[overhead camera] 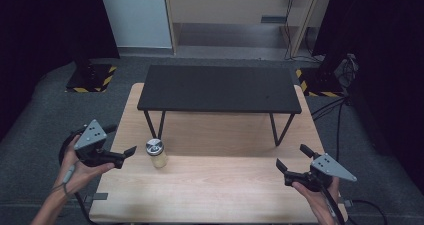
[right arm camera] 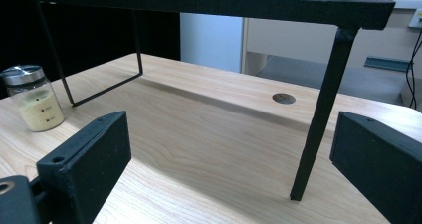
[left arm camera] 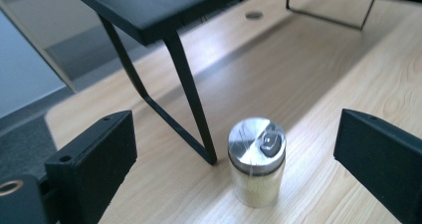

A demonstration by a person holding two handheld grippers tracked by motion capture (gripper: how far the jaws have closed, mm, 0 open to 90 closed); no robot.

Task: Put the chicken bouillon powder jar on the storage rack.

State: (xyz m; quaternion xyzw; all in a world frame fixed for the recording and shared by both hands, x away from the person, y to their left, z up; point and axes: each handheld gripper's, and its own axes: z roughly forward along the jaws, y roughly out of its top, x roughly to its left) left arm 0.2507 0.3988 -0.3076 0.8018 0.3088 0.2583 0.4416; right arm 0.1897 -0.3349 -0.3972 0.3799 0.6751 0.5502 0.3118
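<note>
**Both grippers spread wide, jar standing free by the shelf leg**

Fingers [left arm camera: 94, 159] of the left gripper [overhead camera: 122, 156] stand wide apart and hold nothing; in the left gripper view the small jar [left arm camera: 257, 162] sits in the gap ahead of them, clear of both black jaws. Over on the other side, the right gripper [overhead camera: 291, 158] is just as widely spread and empty, its jaws framing bare wood and the near right leg of the shelf [right arm camera: 321, 112] in the right gripper view.

From the high view, the jar [overhead camera: 156, 153] stands upright on the wooden table [overhead camera: 215, 190], at about 9 o'clock from the table's middle, just at 3 o'clock of the left gripper's tips and not touching them. It has a shiny metal lid and pale yellowish contents. It sits just beside the foot of the left leg of the black shelf [overhead camera: 218, 89], at that leg's 5 o'clock.

The black shelf, a low raised board on thin metal legs, covers the far half of the table toward 12 o'clock. The left hand [overhead camera: 80, 172] holds its gripper at 8 o'clock off the table's edge; the right hand [overhead camera: 314, 195] holds its own at 4 o'clock, over the near right corner. The two grippers are well apart. A round hole [right arm camera: 284, 98] shows in the tabletop under the shelf.
</note>
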